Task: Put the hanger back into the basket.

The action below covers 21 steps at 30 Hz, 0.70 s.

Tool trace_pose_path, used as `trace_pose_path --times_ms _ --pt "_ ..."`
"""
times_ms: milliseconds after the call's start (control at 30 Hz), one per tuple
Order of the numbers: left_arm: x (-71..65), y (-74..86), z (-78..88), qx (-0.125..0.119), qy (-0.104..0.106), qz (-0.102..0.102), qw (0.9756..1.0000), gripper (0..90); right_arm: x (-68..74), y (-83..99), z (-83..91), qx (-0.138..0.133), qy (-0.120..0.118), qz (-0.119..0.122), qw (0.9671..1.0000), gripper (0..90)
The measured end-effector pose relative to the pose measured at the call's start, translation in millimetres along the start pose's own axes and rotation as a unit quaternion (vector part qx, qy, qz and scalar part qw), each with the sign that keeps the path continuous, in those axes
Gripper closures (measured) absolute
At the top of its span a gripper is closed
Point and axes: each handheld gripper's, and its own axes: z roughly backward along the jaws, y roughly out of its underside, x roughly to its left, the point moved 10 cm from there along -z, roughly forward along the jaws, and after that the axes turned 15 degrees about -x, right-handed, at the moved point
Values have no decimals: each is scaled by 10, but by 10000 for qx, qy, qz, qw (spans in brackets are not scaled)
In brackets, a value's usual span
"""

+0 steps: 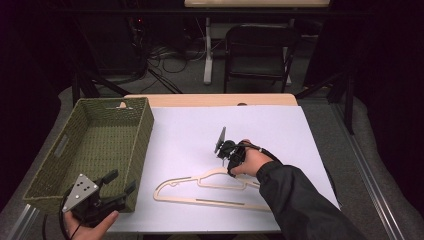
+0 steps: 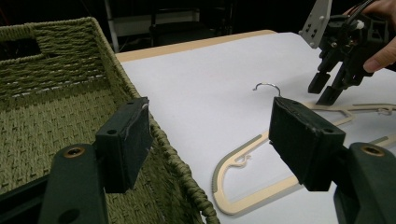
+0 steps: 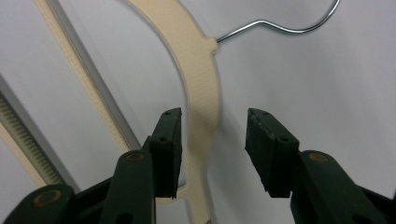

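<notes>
We hold the right gripper (image 1: 223,159) just right of the centre of the high view, tipped down over the hanger (image 1: 210,192), which lies flat on the white sheet (image 1: 200,130) in the lower middle of the frame. In the right gripper view the jaws stand apart on either side of the hanger's cream arm (image 3: 205,93), which runs up the middle of the frame between them. The pads do not press on it; a gap shows on the right side, and the left jaw sits just beside the arm. The wire hook (image 3: 280,25) curves across the upper right of that frame.

We hold the left gripper (image 1: 117,187) in the lower left corner of the high view, against the near corner of the green basket (image 1: 65,145). Its jaws are spread wide with nothing between them. In the left gripper view the basket wall (image 2: 46,93) takes the left half, the hanger (image 2: 247,158) lies at lower centre, and the right gripper (image 2: 327,91) hangs over it in the upper right, a hand (image 2: 383,51) around it.
</notes>
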Motion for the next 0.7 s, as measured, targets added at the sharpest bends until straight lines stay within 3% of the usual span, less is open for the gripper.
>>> trace_pose_path --times_ms 200,300,700 --pt "2 0 2 0 -8 4 10000 300 32 21 -34 63 -12 -3 10000 610" --pt "-4 0 -1 3 3 -4 10000 300 72 39 -81 45 -98 -138 9998 636" --pt "-4 5 -7 3 3 5 10000 300 57 81 -120 166 -77 -198 9996 666"
